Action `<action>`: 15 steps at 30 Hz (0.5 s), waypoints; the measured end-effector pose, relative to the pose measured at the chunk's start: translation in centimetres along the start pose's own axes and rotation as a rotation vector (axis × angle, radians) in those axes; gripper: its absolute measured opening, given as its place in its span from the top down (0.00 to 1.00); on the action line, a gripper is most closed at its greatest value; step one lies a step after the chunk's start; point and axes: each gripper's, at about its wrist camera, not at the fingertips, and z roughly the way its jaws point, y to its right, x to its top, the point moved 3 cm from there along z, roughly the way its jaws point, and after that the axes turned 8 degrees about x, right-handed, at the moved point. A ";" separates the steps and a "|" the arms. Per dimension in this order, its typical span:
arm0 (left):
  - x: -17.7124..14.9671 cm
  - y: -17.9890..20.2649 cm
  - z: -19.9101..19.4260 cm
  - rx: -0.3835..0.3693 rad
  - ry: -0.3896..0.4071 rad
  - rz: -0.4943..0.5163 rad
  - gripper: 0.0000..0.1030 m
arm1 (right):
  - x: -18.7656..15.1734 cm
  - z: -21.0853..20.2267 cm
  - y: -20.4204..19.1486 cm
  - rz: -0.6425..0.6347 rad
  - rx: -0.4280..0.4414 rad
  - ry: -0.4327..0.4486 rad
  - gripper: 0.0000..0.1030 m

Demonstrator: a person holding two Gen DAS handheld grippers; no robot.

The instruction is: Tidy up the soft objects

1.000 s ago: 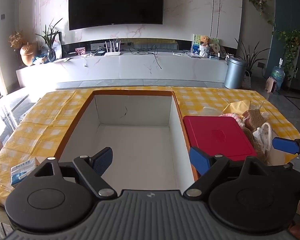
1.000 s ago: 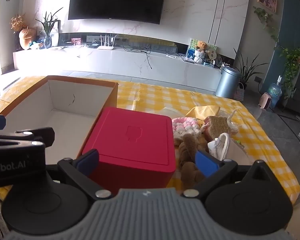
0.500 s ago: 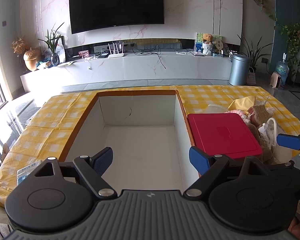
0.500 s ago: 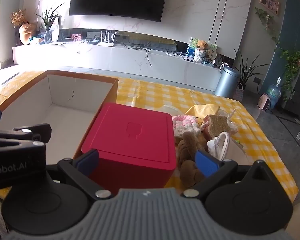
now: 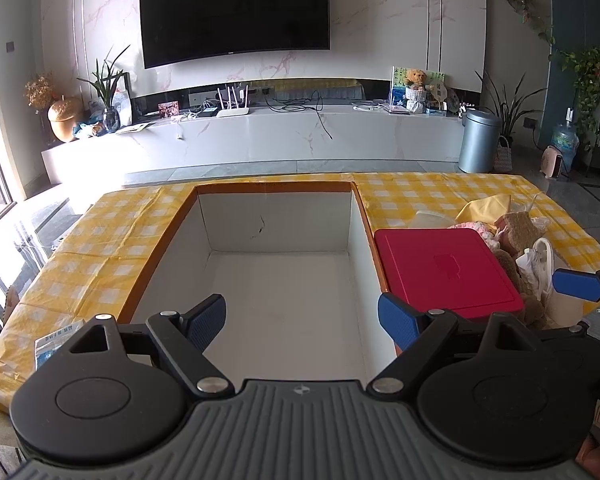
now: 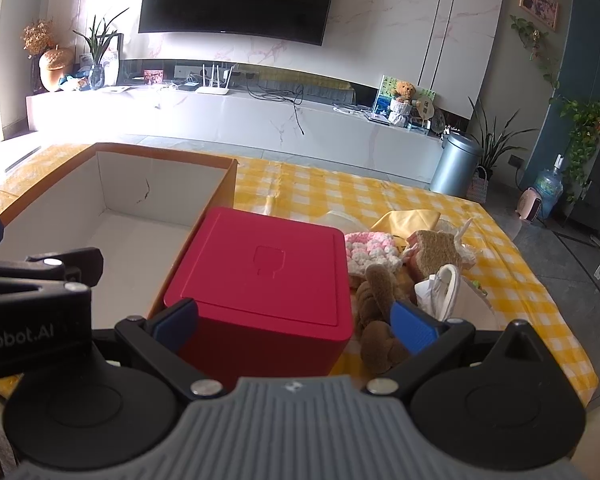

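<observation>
A large open cardboard box with a white, empty inside sits on the yellow checked tablecloth. My left gripper hangs open over its near end, holding nothing. To the box's right stands a closed red box. My right gripper is open at the red box's near side, its left finger beside the box's near left corner. Right of the red box lie soft things: a brown plush toy, a pink and white knitted piece, a yellow cloth, a brown sponge-like piece and a white bag.
A small blue and white packet lies at the table's near left edge. Beyond the table runs a long white TV bench under a wall TV. A grey bin and potted plants stand at the right.
Both grippers have drawn back and risen a little, so the boxes look slightly farther and lower. Their jaws stay open. Nothing on the table has moved.
</observation>
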 end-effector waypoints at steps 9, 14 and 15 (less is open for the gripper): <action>-0.1 0.1 0.1 0.006 -0.005 0.003 0.02 | 0.0 0.0 0.0 -0.002 -0.002 -0.005 0.02; -0.1 0.2 0.0 0.009 0.000 0.005 0.02 | 0.0 0.0 0.0 -0.003 -0.002 -0.006 0.02; -0.1 0.2 0.0 0.011 0.003 0.006 0.02 | 0.0 0.0 0.0 -0.003 -0.003 -0.005 0.02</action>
